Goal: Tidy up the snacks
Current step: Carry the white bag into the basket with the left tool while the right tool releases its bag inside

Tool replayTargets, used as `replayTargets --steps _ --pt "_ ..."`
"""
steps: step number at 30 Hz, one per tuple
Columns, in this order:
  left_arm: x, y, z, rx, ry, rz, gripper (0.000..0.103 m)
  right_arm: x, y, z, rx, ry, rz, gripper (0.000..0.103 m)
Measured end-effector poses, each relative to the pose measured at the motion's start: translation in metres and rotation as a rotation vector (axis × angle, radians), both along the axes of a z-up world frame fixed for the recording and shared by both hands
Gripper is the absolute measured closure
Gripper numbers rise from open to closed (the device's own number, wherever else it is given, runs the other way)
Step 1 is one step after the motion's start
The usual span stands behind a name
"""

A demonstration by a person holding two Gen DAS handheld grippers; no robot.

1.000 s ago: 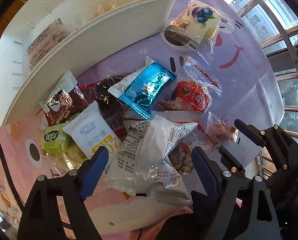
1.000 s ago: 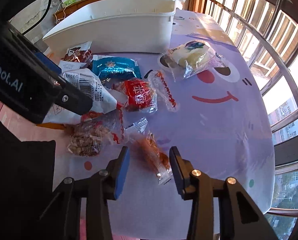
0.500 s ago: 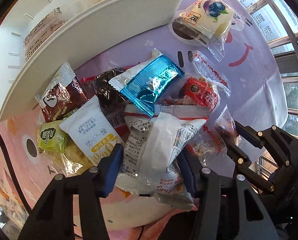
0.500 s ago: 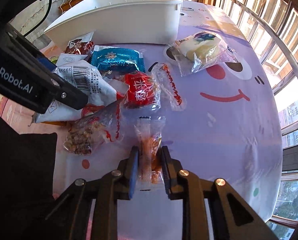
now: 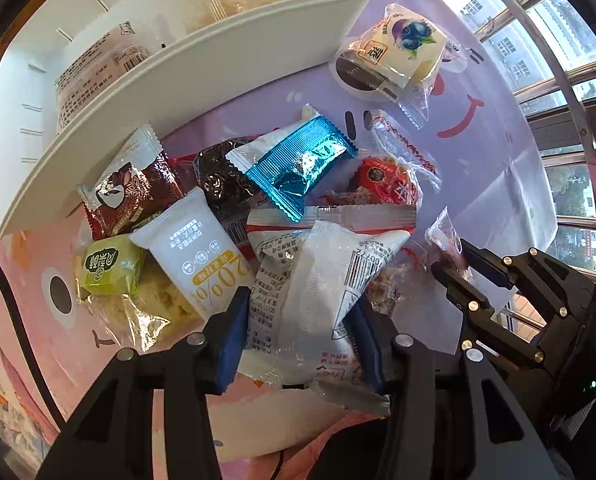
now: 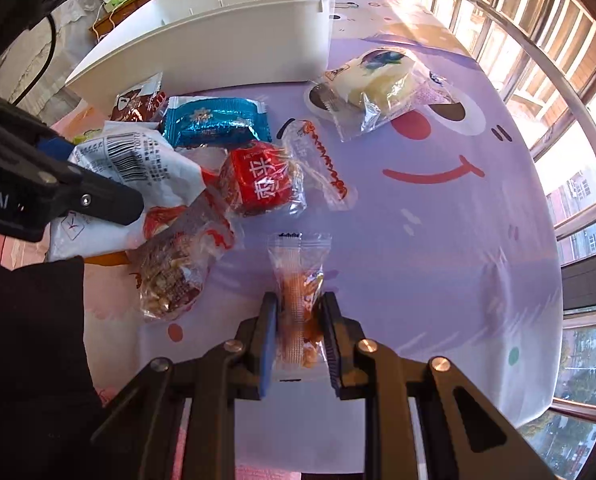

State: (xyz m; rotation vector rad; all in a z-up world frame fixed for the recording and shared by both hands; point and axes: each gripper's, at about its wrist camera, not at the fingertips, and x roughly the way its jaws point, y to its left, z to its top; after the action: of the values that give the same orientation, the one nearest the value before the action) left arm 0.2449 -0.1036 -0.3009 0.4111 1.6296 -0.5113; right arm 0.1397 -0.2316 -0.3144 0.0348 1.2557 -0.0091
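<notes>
The right gripper (image 6: 298, 330) pinches a small clear packet of orange snack (image 6: 300, 280) between its jaws, the packet's top end sticking out past the fingertips over the purple tablecloth (image 6: 438, 240). The left gripper (image 5: 298, 328) has its jaws pressed against both sides of a large white packet (image 5: 310, 292) at the near end of the snack pile. A white bin (image 5: 201, 60) stands at the table's far side.
</notes>
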Motion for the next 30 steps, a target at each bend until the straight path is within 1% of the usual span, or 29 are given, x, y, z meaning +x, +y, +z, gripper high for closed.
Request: replayTargets --steps 4,6,15,16,17,21,25,30 --pt "-0.004 0.013 0.014 -0.05 -0.025 -0.001 0.056 0.003 -0.002 0.011 0.0 -0.015 -0.035 0.081" --pt "-0.008 0.017 0.026 -0.071 -0.041 -0.005 0.056 0.003 -0.001 0.019 -0.006 -0.024 -0.046 0.081" --pt "-0.02 0.048 0.065 -0.179 -0.109 -0.007 0.056 0.006 0.022 0.055 -0.039 -0.07 -0.081 0.081" --pt "-0.022 0.053 0.069 -0.19 -0.118 -0.006 0.056 0.007 0.025 0.059 -0.044 -0.079 -0.08 0.081" --pt "-0.021 0.056 0.073 -0.2 -0.124 -0.006 0.056 0.004 0.033 0.054 -0.05 -0.086 -0.078 0.081" --pt "-0.024 0.072 0.087 -0.23 -0.148 -0.001 0.056 0.001 0.052 0.069 -0.066 -0.111 -0.068 0.081" --pt "-0.026 0.093 0.103 -0.259 -0.164 0.027 0.056 0.004 0.066 0.082 -0.061 -0.13 -0.048 0.081" --pt "-0.023 0.112 0.117 -0.284 -0.189 0.068 0.056 0.017 0.082 0.102 -0.043 -0.152 -0.012 0.081"
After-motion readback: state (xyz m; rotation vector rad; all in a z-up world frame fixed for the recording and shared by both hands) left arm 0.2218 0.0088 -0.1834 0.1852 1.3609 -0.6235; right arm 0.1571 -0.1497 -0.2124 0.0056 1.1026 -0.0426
